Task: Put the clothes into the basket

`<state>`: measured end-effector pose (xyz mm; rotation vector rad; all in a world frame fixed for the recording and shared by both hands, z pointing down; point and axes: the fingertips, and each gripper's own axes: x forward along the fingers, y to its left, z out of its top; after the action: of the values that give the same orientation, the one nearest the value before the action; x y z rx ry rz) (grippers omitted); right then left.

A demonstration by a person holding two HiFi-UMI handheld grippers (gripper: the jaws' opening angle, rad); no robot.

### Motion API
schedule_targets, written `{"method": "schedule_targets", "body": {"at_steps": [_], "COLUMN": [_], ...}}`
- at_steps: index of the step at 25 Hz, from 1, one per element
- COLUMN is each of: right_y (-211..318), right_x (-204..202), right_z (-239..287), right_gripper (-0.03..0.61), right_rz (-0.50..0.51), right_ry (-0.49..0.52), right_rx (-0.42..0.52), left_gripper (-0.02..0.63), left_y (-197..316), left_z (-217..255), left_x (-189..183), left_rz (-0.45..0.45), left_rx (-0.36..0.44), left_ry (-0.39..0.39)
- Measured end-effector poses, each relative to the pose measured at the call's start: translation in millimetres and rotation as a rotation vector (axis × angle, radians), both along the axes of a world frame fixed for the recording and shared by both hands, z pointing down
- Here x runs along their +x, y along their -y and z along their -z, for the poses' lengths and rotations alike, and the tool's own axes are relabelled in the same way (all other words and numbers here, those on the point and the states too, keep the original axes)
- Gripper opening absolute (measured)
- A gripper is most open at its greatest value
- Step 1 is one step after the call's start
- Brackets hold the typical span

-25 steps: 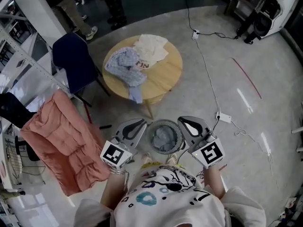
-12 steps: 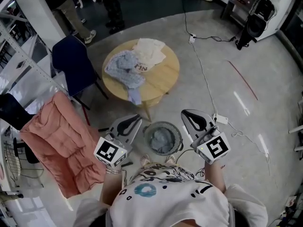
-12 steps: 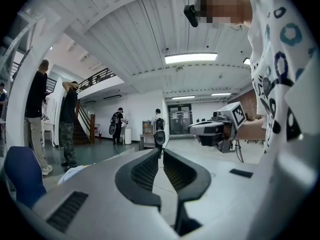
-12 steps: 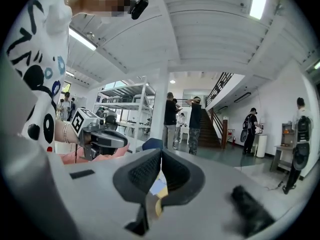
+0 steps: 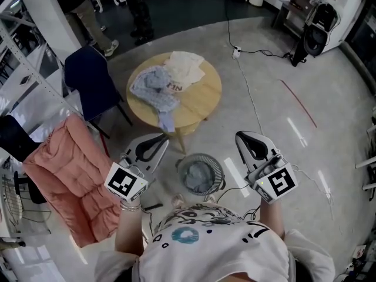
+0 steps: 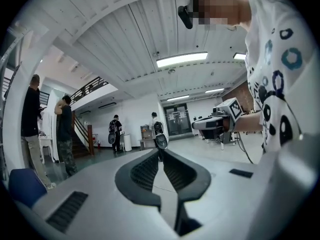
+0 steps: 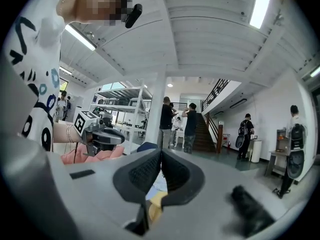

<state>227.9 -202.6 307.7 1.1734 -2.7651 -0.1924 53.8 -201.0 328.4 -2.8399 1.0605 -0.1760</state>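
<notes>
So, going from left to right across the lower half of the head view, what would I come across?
pink quilted blanket → left gripper → round basket, with a grey-blue garment inside → right gripper

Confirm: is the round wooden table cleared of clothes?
No, a pale blue garment and a cream garment lie on the round wooden table.

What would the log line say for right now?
left gripper: jaws together, empty | right gripper: jaws together, empty | basket: grey cloth inside | table: blue garment, cream garment
</notes>
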Motion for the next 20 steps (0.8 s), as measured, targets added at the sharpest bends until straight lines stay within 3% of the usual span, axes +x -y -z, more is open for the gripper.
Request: {"method": "schedule_targets", "body": {"at_steps": [5,12,20], "right_y": [0,0,-4], "right_x": [-11,-12,-3], "right_z": [-8,-19,-30], "right_gripper": [0.029,0.029,0.028], "right_rz": [0.018,-0.003,-0.026], "right_ry": [-0.01,-0.002,-0.038], "right_rx": [-0.017,-0.047,-0.061], "left_gripper": [0.043,0.043,0.043], "left_y": [-3,-12,-13], "left_z": [-10,-29,-28], "left_x": [-5,6,-2], "left_rz": [-0.007,0.009,0.033], "left_rx": [-0.025,-0.099,-0.086], "left_ry": [0.0,-0.087,-0.014]}}
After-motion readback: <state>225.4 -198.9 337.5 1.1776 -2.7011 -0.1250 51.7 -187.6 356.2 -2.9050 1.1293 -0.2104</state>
